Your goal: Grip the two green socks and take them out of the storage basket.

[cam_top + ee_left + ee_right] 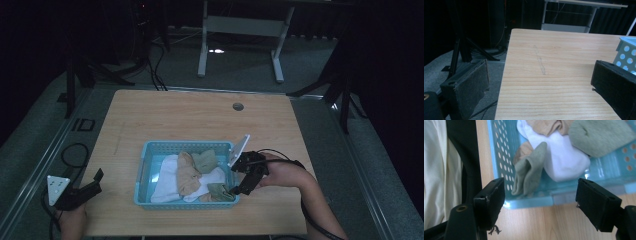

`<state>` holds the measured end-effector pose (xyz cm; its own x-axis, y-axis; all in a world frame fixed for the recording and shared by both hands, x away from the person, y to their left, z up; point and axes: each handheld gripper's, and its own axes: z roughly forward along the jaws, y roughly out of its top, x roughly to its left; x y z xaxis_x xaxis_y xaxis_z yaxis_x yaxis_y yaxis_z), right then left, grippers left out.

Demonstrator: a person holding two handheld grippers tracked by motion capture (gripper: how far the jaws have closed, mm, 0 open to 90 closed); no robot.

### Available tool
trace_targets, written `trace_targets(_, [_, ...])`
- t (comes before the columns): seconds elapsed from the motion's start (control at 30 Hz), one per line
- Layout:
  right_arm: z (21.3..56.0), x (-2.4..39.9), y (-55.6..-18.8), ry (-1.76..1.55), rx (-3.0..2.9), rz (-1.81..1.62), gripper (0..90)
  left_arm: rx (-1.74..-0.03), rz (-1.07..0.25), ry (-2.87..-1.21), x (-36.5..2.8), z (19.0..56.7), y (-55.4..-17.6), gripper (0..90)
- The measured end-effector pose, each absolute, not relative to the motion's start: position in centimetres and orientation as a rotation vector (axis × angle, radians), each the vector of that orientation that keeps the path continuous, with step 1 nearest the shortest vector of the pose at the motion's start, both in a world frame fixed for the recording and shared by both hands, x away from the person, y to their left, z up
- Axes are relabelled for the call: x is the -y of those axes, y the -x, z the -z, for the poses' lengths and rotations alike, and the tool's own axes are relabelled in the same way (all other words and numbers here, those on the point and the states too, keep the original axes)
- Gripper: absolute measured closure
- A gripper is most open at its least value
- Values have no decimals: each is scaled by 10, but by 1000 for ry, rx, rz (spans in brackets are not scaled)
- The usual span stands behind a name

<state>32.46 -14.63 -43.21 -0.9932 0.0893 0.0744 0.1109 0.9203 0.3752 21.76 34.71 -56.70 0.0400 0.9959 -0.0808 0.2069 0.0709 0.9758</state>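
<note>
A light blue perforated basket [141,172] stands on the wooden table [190,115] and holds several socks. A white sock [167,182] lies at its left, a tan one [186,175] in the middle, and a grey-green one [205,160] toward the back. Another grey-green sock [220,191] leans folded against the near right corner. My right gripper [235,190] hovers just outside that corner. In the right gripper view its jaws [541,187] stand open over the basket rim [531,203], apart from the folded sock [529,172]. My left gripper [97,181] rests open at the table's near left corner.
A round cable hole [238,106] sits near the table's far edge. Beyond it stand a white desk frame [240,30] and dark tripod legs [345,100]. In the left gripper view, bare wood [564,57] lies ahead and the basket corner [627,53] is at the right.
</note>
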Motion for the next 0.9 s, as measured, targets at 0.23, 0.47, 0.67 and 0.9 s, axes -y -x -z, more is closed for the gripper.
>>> trace_targets(0.23, [442,125,-321,85,3003,537,277,-1357,-1009,-1322,-347,567,-218,15])
trace_targets(0.47, [457,110,-320,20,3001,441,355,-1355,-1008,-1324,-347,567,-218,15])
trace_targets(0.67, [469,103,-321,9,2982,389,432,-1354,-1007,-1324,-347,567,-218,15])
trace_targets(0.9, [477,99,-322,-23,3012,369,535,-1355,-1007,-1329,-348,567,-217,14])
